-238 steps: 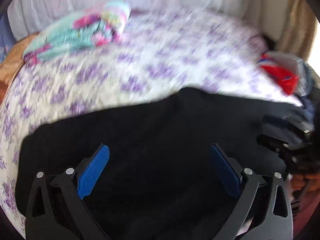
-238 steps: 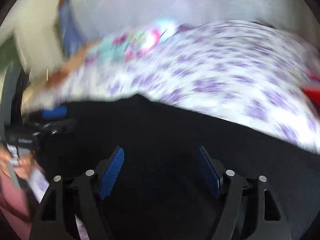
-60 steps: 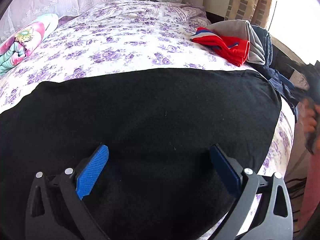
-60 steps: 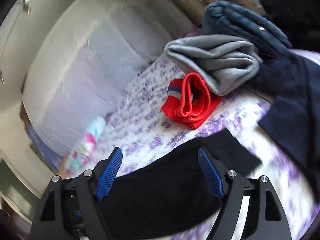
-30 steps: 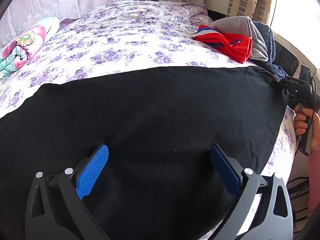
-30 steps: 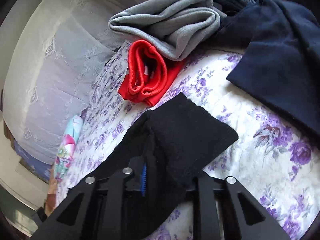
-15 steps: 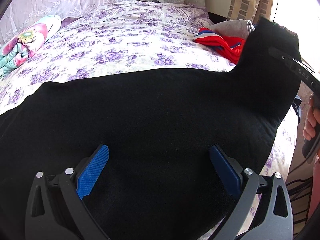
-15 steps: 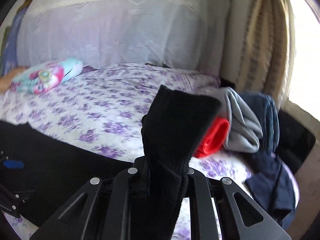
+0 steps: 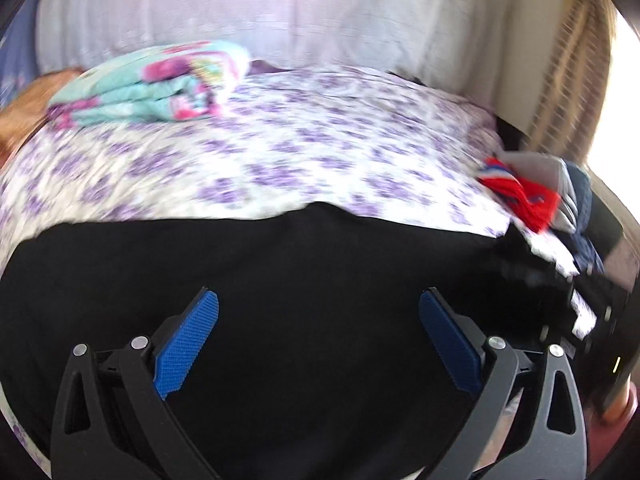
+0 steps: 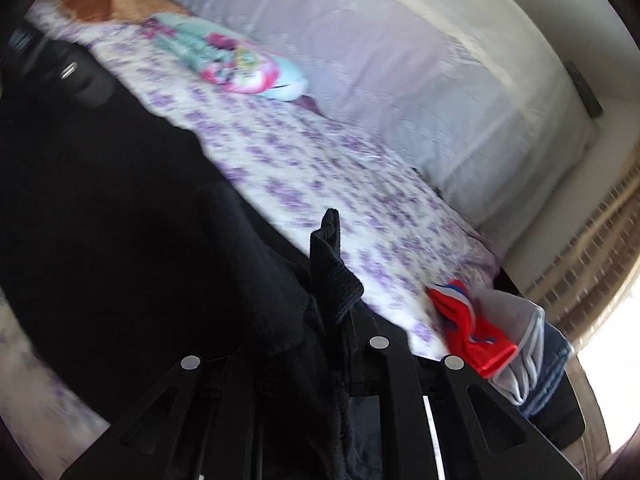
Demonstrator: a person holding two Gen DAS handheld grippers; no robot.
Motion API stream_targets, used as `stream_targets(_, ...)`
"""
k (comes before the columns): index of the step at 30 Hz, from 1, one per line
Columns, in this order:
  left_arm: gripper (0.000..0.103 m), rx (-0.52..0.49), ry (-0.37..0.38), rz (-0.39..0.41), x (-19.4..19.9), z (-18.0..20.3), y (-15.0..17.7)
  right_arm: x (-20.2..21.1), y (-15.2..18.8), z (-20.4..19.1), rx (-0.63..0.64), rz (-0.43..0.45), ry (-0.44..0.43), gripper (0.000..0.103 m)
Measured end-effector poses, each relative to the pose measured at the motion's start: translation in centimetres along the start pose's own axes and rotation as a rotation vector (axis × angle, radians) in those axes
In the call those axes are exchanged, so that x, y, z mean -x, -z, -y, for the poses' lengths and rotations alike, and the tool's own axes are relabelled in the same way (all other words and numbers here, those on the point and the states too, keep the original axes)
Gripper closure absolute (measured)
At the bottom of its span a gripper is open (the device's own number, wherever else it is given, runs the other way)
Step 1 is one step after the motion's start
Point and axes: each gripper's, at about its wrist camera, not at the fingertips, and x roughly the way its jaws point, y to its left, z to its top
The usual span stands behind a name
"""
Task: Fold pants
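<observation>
Left gripper (image 9: 318,328): my fingers are spread wide, blue pads (image 9: 186,342) clear on both sides, nothing between them, hovering over the black pants (image 9: 300,276). The pants lie flat across the near side of the bed (image 9: 280,152), on the purple floral sheet. Right gripper (image 10: 336,320): fingers pressed together, pinching a fold of the pants, with a tab of the black fabric (image 10: 330,264) sticking up past the tips. From the right wrist view the rest of the pants trail off to the left over the sheet. A folded teal-and-pink blanket (image 9: 152,88) sits at the far side of the bed, well apart. A red garment (image 10: 468,328) on a grey one (image 10: 516,340) sits at the bed's right edge, near the pants. Both views are motion-blurred.
</observation>
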Motion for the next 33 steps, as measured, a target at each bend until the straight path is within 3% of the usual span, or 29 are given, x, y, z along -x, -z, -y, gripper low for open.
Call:
stream_targets(2, 0.005, 0.034, 0.010, -0.008, -0.5, -1.3, 0.5, -0.8, 0.1, -2.5, 0.071, -0.067, -0.067, 0.081)
stream_targets(3, 0.005, 0.062, 0.032, -0.029, -1.1, -1.9, 0.9, -0.7, 0.2, -3.4, 0.113, -0.075, -0.032, 0.081)
stream_targets(5, 0.005, 0.077, 0.065, -0.014, -1.0, -2.0, 1.0, 0.6, 0.0, -3.0, 0.127, -0.080, -0.054, 0.064)
stream_targets(6, 0.005, 0.071, 0.098, 0.012, -0.5, -2.0, 1.0, 1.6, -0.2, -1.9, 0.091, -0.090, -0.128, 0.057)
stream_targets(7, 0.005, 0.071, 0.117, 0.021, -0.4, -2.0, 1.1, 2.5, -0.2, -0.7, 0.042, -0.085, -0.211, 0.038)
stream_targets(8, 0.005, 0.079, 0.126, 0.021, -0.5, -2.1, 1.2, 3.5, -0.2, 0.4, -0.016, -0.068, -0.310, 0.034)
stream_targets(10, 0.005, 0.089, 0.126, 0.024, -0.7, -2.1, 1.1, 5.3, -0.2, 2.4, -0.132, -0.051, -0.541, 0.034)
stream_targets(12, 0.005, 0.097, 0.138, 0.033, -0.6, -2.1, 1.1, 6.1, -0.2, 4.3, -0.240, -0.034, -0.651, 0.034)
stream_targets(15, 0.005, 0.109, 0.150, 0.035, -0.6, -2.3, 1.2, 5.9, -0.5, 5.8, -0.295, -0.008, -0.605, 0.042)
stream_targets(17, 0.005, 0.113, 0.152, 0.035, -0.6, -2.4, 1.2, 4.6, -0.6, 5.1, -0.243, -0.032, -0.535, 0.054)
stream_targets(19, 0.005, 0.112, 0.153, 0.035, -0.6, -2.4, 1.2, 2.9, -0.2, 3.8, -0.187, -0.077, -0.518, 0.059)
stream_targets(21, 0.005, 0.114, 0.154, 0.035, -0.6, -2.5, 1.2, 1.4, 0.2, 2.4, -0.120, -0.116, -0.499, 0.071)
stream_targets(23, 0.005, 0.117, 0.156, 0.033, -0.6, -2.5, 1.3, 0.9, 0.6, 2.6, -0.122, -0.109, -0.499, 0.090)
stream_targets(29, 0.005, 0.123, 0.149, 0.027, -0.9, -2.5, 1.2, 4.0, -0.3, 5.1, -0.268, 0.024, -0.586, 0.093)
stream_targets(33, 0.005, 0.123, 0.148, 0.026, -0.9, -2.5, 1.1, 3.6, 0.1, 2.2, -0.199, -0.009, -0.633, 0.093)
